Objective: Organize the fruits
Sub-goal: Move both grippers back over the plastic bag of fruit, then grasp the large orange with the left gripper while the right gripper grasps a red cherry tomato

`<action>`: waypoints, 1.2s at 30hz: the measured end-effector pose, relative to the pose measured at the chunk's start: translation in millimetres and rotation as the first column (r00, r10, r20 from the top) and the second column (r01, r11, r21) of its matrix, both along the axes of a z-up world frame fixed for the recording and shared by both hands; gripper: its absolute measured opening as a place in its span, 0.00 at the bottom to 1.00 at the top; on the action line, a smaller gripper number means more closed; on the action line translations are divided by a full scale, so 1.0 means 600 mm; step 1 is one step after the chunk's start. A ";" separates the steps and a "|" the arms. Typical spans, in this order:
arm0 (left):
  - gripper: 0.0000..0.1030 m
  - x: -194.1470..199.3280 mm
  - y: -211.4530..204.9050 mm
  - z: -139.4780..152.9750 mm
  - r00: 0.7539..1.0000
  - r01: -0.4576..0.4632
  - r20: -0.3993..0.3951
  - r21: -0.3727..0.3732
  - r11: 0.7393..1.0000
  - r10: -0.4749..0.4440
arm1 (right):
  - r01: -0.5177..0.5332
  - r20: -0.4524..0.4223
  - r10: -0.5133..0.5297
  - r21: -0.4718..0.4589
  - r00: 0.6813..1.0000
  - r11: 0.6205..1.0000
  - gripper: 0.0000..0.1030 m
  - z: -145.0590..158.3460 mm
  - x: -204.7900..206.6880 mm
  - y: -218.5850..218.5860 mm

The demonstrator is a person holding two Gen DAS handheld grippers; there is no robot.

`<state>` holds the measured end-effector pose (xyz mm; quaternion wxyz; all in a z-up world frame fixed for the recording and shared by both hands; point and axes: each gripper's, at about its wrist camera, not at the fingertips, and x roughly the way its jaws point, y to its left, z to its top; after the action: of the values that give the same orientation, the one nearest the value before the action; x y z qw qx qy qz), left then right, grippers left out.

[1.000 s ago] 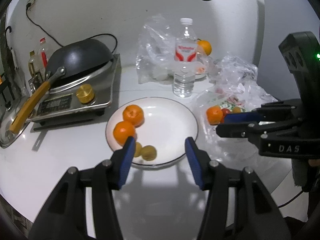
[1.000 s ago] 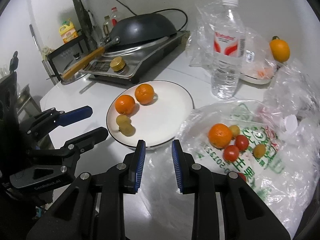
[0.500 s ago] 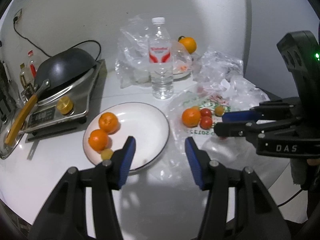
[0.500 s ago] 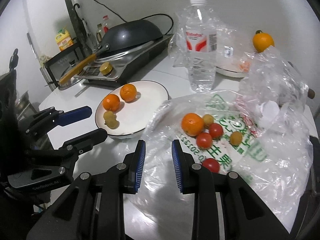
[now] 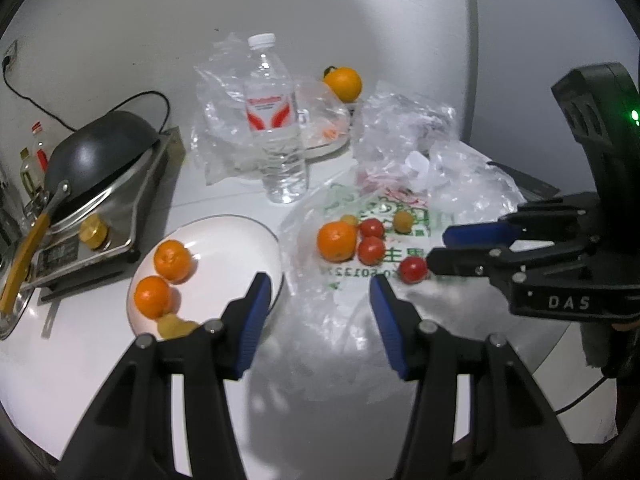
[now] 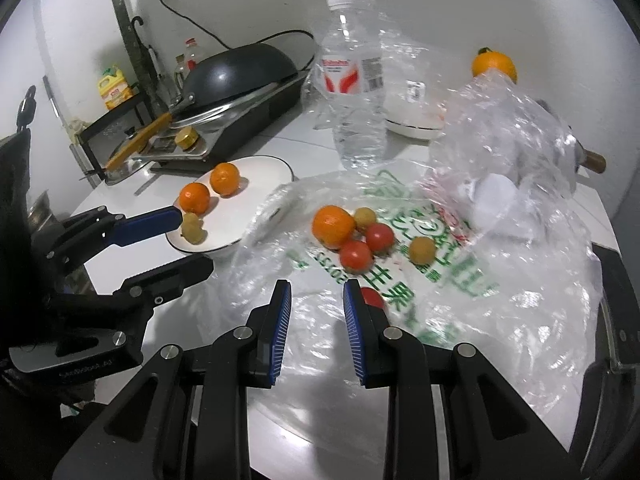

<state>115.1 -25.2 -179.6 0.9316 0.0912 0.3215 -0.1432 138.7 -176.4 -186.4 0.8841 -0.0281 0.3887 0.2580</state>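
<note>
A white plate (image 5: 240, 240) holds two oranges (image 5: 173, 255) and small yellow-green fruits (image 5: 172, 326). To its right a flattened plastic bag (image 6: 440, 280) with green print carries an orange (image 6: 333, 226), three red tomatoes (image 6: 355, 256) and small yellowish fruits (image 6: 422, 250). My left gripper (image 5: 320, 282) hovers open and empty over the gap between plate and bag. My right gripper (image 6: 317, 286) hangs over the bag's near part, jaws drawn close with nothing between them. One tomato (image 6: 372, 298) lies just beyond its right fingertip.
A water bottle (image 5: 276, 120) stands behind the plate. A black wok on an induction cooker (image 5: 96, 156) fills the left. Crumpled clear plastic (image 6: 508, 120) rises at the back right, and an orange (image 5: 343, 83) sits by a far dish. The round table's edge curves close below.
Both grippers have slid to the right, from over the plate to over the bag of fruit. Neither pair of jaws has changed its width.
</note>
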 end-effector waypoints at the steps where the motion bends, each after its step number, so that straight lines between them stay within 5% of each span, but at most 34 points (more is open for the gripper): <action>1: 0.51 0.000 -0.003 0.000 1.000 0.005 -0.001 0.000 1.000 -0.005 | 0.005 -0.003 -0.005 0.000 1.000 1.000 0.28 -0.002 0.000 -0.004; 16: 0.51 0.032 -0.045 -0.033 0.997 0.046 -0.063 0.016 0.999 -0.045 | 0.017 -0.067 -0.019 -0.028 0.998 0.999 0.29 -0.049 0.032 -0.024; 20: 0.51 0.040 -0.045 -0.035 0.997 0.044 -0.068 0.017 0.999 -0.043 | 0.008 -0.080 -0.010 -0.028 0.997 1.000 0.38 -0.058 0.049 -0.018; 33: 0.51 0.066 -0.035 -0.046 0.996 0.029 -0.084 0.016 0.999 -0.027 | -0.025 -0.116 0.015 -0.090 0.993 0.996 0.37 -0.089 0.076 0.008; 36: 0.51 0.070 -0.039 -0.044 0.997 0.034 -0.071 0.032 0.999 -0.032 | -0.038 -0.111 0.027 -0.098 0.993 0.994 0.29 -0.090 0.078 0.011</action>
<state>157.1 -48.7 -205.7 0.9156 0.1069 0.3548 -0.1562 185.5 -169.9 -240.4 0.8546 -0.0643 0.4485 0.2537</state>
